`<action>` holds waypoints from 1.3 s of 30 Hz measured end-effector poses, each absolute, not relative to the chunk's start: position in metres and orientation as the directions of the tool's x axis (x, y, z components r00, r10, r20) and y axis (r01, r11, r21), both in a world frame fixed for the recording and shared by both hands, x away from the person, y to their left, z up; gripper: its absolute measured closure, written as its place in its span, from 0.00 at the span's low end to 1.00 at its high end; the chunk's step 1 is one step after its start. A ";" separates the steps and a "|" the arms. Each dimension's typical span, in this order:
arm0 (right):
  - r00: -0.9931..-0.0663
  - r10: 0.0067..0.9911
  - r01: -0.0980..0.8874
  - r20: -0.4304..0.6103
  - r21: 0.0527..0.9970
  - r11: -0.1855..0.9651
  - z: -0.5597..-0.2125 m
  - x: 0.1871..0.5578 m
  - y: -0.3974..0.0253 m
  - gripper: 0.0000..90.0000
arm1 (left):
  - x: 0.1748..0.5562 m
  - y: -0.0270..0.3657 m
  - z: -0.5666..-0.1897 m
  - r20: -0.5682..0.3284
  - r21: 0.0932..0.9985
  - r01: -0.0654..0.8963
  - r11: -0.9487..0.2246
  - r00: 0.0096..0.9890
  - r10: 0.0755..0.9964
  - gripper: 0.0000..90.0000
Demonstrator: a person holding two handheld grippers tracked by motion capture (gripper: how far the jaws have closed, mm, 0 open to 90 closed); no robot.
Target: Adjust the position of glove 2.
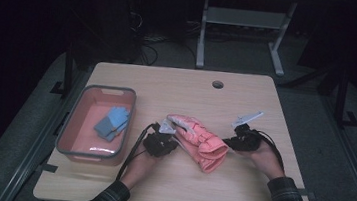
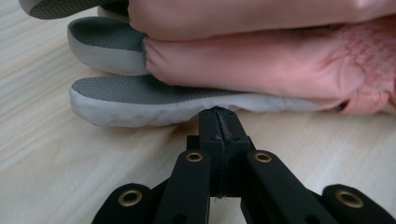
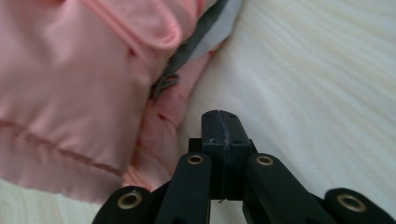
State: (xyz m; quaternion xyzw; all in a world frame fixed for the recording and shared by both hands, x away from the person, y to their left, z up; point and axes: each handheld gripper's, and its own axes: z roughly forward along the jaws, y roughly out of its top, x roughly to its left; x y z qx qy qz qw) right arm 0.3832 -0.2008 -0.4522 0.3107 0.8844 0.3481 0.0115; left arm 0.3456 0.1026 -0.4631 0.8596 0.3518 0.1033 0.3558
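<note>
A pair of pink gloves (image 1: 198, 137) with grey and white palms lies stacked in the middle of the wooden table. My left gripper (image 1: 170, 139) sits just left of the gloves, shut, with nothing between its jaws. In the left gripper view its closed tips (image 2: 219, 116) touch or nearly touch the white edge of the lower glove (image 2: 154, 102). My right gripper (image 1: 230, 142) sits at the right end of the gloves, also shut and empty. In the right gripper view its tips (image 3: 220, 120) rest on the table beside the pink cuff (image 3: 84, 102).
A grey bin with a pink inside (image 1: 75, 135) stands at the left of the table and holds a blue glove (image 1: 113, 121). A round cable hole (image 1: 217, 84) is near the far edge. Bare tabletop (image 1: 182, 186) lies in front of the gloves.
</note>
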 end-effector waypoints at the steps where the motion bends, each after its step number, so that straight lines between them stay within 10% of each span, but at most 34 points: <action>1: -0.806 0.556 0.546 0.204 0.619 0.565 -0.453 0.382 -0.199 1.00 | 0.347 0.102 -0.463 -0.071 0.683 0.531 -0.502 0.732 0.678 0.99; 39: -0.898 0.332 0.439 0.289 0.624 0.647 -0.458 0.291 -0.133 1.00 | 0.340 0.107 -0.456 -0.151 0.653 0.485 -0.581 0.836 0.527 0.99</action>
